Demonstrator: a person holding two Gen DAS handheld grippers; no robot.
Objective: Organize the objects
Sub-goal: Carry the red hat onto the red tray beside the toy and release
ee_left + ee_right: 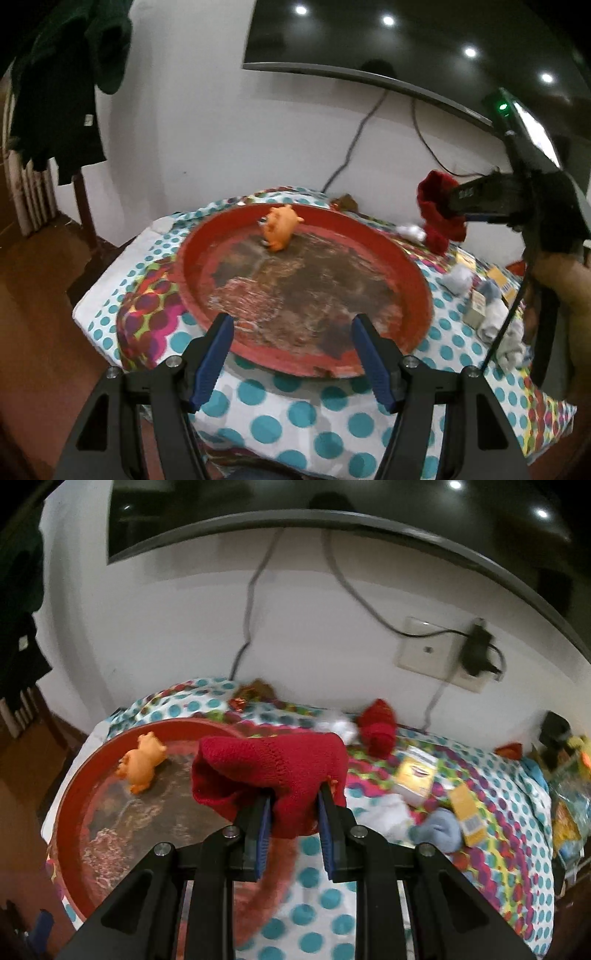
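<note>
A round red tray [192,295] [74,771] lies on the dotted tablecloth. An orange toy animal [279,229] [142,764] stands at the tray's far side. My left gripper [291,328] is open and empty above the tray's near rim. My right gripper [293,794] is shut on a red knitted sock [273,768] and holds it in the air at the tray's right edge. From the left wrist view the sock [437,214] hangs from the right gripper's fingers [476,199] at the right. A second red sock [378,727] lies further back.
Yellow boxes [415,775] [467,808], a blue sock [439,829] and white socks [384,816] lie on the cloth [317,897] to the right. Candy wrappers [255,692] sit by the wall. A wall socket with a plug [476,653] and a television are behind the table.
</note>
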